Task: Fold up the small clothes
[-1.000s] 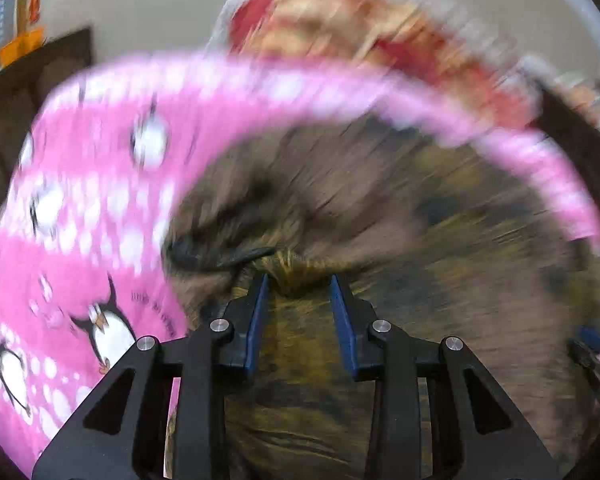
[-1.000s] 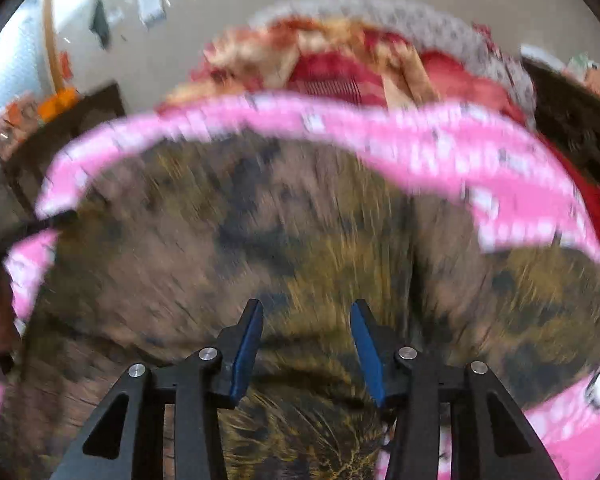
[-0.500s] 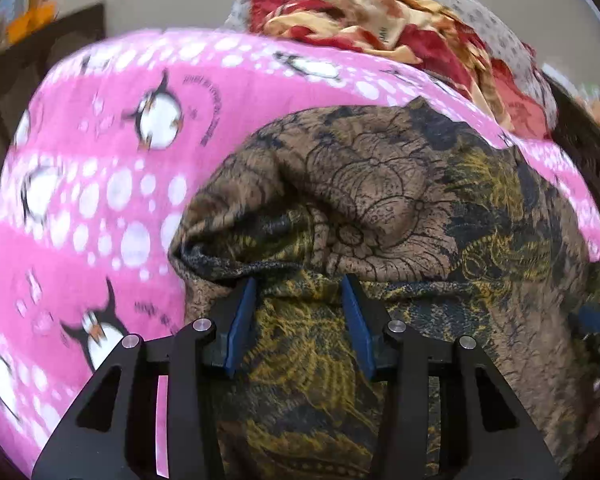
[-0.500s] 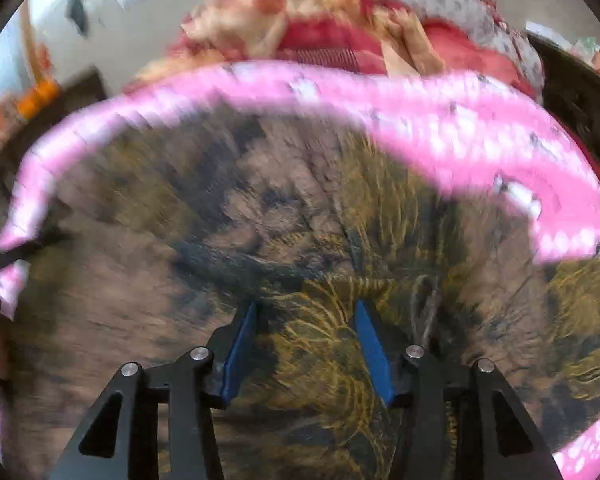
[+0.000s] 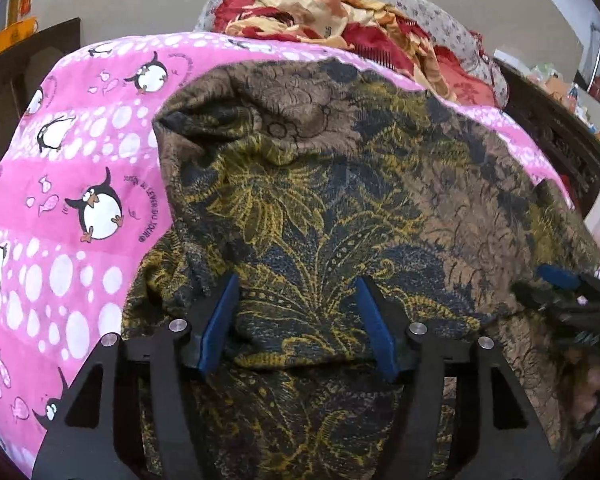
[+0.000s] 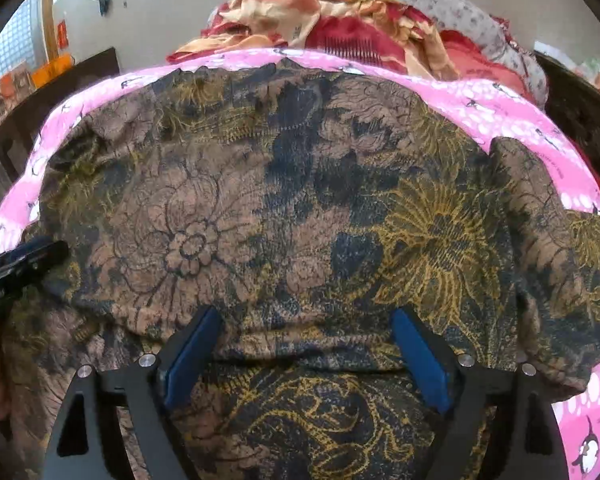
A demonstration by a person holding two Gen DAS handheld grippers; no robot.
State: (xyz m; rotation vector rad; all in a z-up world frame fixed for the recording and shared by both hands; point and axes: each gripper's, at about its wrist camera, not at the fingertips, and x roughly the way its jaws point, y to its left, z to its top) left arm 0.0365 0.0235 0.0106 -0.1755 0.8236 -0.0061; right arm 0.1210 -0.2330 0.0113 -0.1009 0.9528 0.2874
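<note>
A brown, gold and dark floral garment (image 5: 340, 184) lies folded over on a pink penguin blanket (image 5: 80, 168). In the left wrist view my left gripper (image 5: 296, 284) hovers at the garment's near folded edge. Its jaws are opening, and the cloth lies loose between the blue pads (image 5: 220, 320). My right gripper (image 6: 306, 316) stands over the same garment (image 6: 260, 200) further right, its jaws also opening wide with the fold lying slack between them. Each gripper shows at the edge of the other's view: the right gripper (image 5: 572, 292), the left gripper (image 6: 20, 260).
A heap of red and orange floral cloths (image 5: 340, 12) lies on a grey spotted cushion (image 5: 432, 12) behind the blanket. Dark wooden furniture (image 5: 552, 132) stands at the right and more dark furniture (image 5: 28, 64) at the left. Pink blanket (image 6: 500, 96) borders the garment on all sides.
Both grippers' jaws have spread apart and let go of the garment's folded edge. The garment has settled flat on the blanket, and both grippers have drawn back a little.
</note>
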